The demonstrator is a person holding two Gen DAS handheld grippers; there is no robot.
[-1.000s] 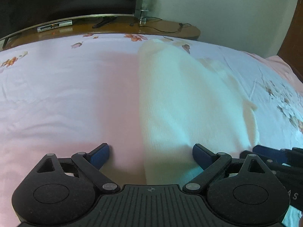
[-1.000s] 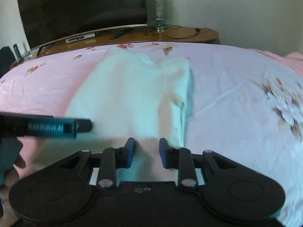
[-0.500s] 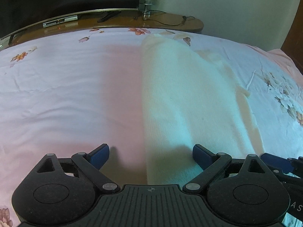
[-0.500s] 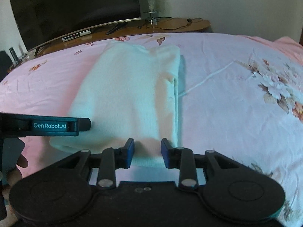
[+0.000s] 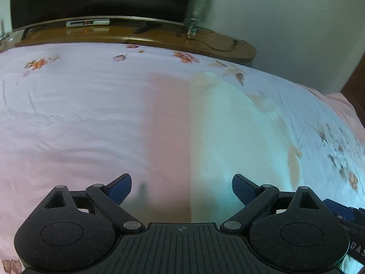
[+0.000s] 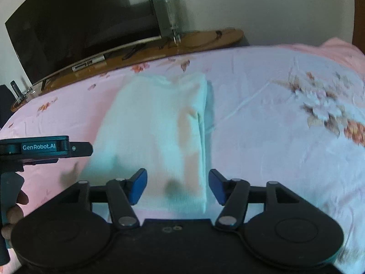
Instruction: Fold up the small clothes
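Observation:
A small white garment (image 6: 159, 132) lies folded lengthwise on the pink floral bedsheet (image 6: 273, 118), its long fold running away from me. In the left wrist view the same garment (image 5: 232, 137) fills the right half of the bed. My left gripper (image 5: 181, 188) hangs open above the garment's near left edge, nothing between its pads. My right gripper (image 6: 177, 187) hovers over the garment's near right corner; its jaws are opening and hold nothing, the cloth lying flat below them. The left gripper's body (image 6: 45, 148) shows at the left of the right wrist view.
A wooden cabinet (image 5: 136, 34) runs along the bed's far edge, carrying a dark television (image 6: 79, 22), a clear glass holder (image 6: 171, 20), cables and a small silver box. A pale wall stands behind. A hand (image 6: 13, 207) grips the left tool.
Both grippers have lifted and pulled back from the garment, so more of the bed shows. The right gripper's jaws have spread apart, letting the cloth go; the left stayed open.

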